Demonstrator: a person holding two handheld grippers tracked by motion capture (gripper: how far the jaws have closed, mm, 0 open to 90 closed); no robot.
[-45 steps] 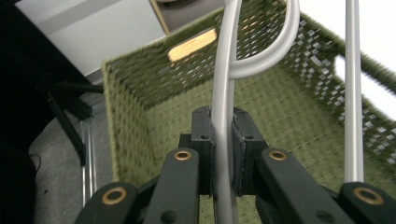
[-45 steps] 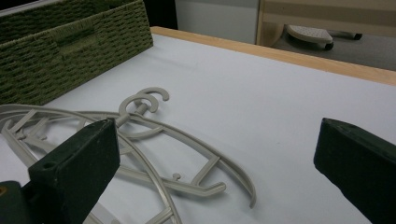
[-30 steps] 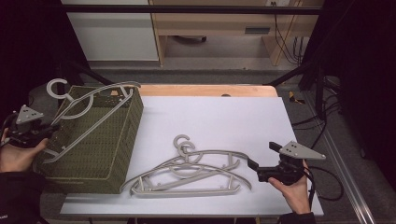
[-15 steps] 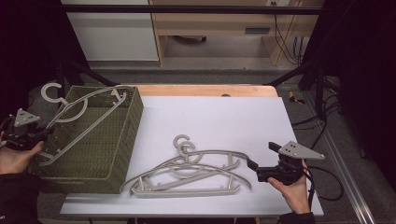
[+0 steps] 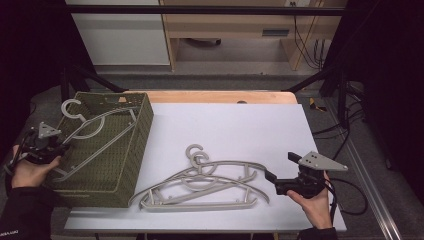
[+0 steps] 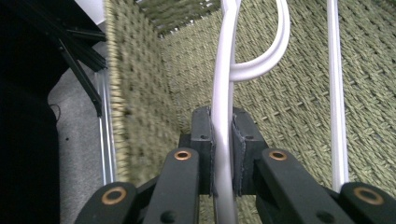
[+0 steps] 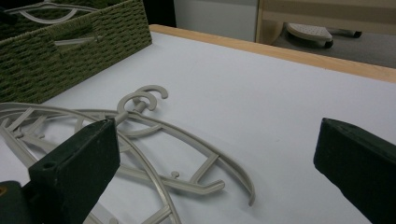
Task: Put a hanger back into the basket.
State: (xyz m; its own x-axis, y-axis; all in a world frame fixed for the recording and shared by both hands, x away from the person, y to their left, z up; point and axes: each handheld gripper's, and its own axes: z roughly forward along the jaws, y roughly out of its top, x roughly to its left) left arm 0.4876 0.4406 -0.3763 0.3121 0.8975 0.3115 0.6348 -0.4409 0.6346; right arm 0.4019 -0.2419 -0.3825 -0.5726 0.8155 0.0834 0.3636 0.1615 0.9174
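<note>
My left gripper (image 5: 44,146) is at the left rim of a green woven basket (image 5: 145,125), shut on the thin bar of a grey plastic hanger (image 5: 95,129). The hanger lies slanted inside the basket, with its hook (image 5: 70,107) near the far left corner. In the left gripper view both pads (image 6: 243,149) press on the hanger's bar (image 6: 224,93), with the basket's weave (image 6: 289,93) behind it. A small pile of grey hangers (image 5: 200,181) lies on the white table. My right gripper (image 5: 281,167) hovers open just to the right of the pile. The right gripper view shows the pile (image 7: 140,100) in front of the wide-apart jaws.
The white table top (image 5: 235,125) has a wooden strip (image 5: 220,96) along its far edge. The basket (image 7: 70,60) stands on the left part of the table. Cabinets and dark frame legs stand beyond the table, and cables trail at the right.
My left gripper has sunk with the hanger, which now lies lower in the basket, its hook moved in from the left rim. The right gripper has stayed put.
</note>
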